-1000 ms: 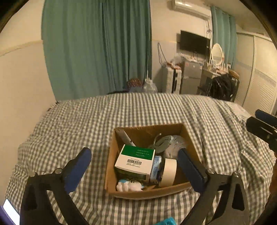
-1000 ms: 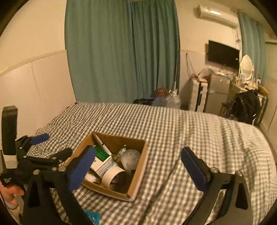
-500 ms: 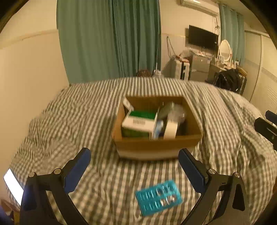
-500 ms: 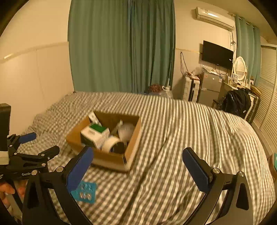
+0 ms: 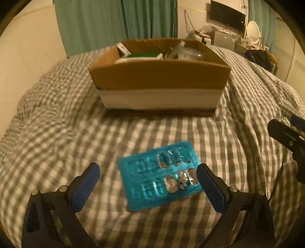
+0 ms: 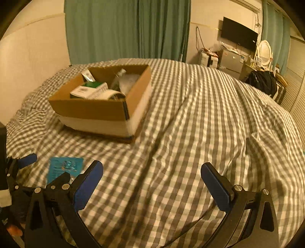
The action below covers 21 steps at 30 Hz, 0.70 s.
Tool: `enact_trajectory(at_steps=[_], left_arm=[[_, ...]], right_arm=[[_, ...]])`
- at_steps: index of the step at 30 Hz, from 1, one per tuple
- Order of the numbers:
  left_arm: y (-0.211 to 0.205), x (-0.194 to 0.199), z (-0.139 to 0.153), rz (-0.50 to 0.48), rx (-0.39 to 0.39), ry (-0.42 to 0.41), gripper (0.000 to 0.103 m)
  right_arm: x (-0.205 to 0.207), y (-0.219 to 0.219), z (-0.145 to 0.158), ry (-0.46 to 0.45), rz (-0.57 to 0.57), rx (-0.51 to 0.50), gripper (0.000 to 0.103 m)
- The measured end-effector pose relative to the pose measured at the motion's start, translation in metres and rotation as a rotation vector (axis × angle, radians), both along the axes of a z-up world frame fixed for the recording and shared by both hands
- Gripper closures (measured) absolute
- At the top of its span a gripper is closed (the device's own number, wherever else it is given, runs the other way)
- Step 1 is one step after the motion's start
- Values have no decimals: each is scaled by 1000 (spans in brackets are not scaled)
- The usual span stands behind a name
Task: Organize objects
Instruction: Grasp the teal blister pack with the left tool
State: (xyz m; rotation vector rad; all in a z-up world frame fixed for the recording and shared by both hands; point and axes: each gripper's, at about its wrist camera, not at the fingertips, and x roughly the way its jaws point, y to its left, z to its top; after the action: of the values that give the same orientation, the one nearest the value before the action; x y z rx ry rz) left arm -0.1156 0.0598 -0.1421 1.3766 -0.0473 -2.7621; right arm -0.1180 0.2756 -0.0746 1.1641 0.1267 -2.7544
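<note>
A: Entry, left wrist view. Left tool (image 5: 146, 176) wide open, nothing between the pads. A second ago it looked down into the box; now it has dropped low and the teal blister pack (image 5: 161, 175) fills the foreground, lying flat on the checked bed cover (image 5: 57, 137). Its near half lies between the open fingers, right-hand pad just beside its edge. Contact: cannot tell, frame is motion-blurred

B: Right tool?

A: Right tool (image 6: 152, 186) also spread open and empty, held over bare cover off to the right of the pack. It too has come lower since half a second ago. In its view the pack (image 6: 64, 167) sits near the lower left, with the left tool's blue fingertip beside it

B: And farther back?

A: Cardboard box (image 5: 160, 76) beyond the pack, apart from it, resting on the bed. From this low angle only the tops of its contents show: a green-and-white carton (image 6: 89, 88) and some clear plastic packaging. Behind that, green curtains (image 5: 118, 22) and a wall-mounted screen (image 5: 227, 12)

B: Reading for the task?

A: Judgement: the descent points to a pick of the pack, the one item visibly outside the box. Pack is thin and flat on soft bedding, so the pads will probably need to press into the cover to catch an edge. Grasp not yet made
</note>
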Motion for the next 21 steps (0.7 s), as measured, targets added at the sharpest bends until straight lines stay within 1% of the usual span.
enact_trajectory(at_steps=[4,6,7,11,13,15,18,20,21], left_arm=[[3,-4,-5,-13,74,-10,0],[6,-9,-11,-21,97,-28,0],[7,-11,-14,-22,100,-37,0],[8,-23,-28,4,70,-60,0],[6,-25,-32,5,77,-59,0],[2,-25,-33,-5,100,-55,0],[-4,-21,-30,-23,127,-49,0],[-8,-18,-26,-34,126,-49,12],[-12,-15,-22,-39,127,-46,16]], right_arm=[[-5,4,-8,-21,-12,-13,0],[-6,3,-10,-26,-11,-11,0],[-6,2,-11,-28,-11,-10,0],[-7,0,-14,-36,-9,-1,0],[-8,0,-16,-41,-11,0,0],[-8,-1,-17,-44,-12,1,0],[-6,-3,-16,-39,-10,8,0],[-4,-4,-15,-34,-8,13,0],[-4,-5,-15,-32,-7,14,0]])
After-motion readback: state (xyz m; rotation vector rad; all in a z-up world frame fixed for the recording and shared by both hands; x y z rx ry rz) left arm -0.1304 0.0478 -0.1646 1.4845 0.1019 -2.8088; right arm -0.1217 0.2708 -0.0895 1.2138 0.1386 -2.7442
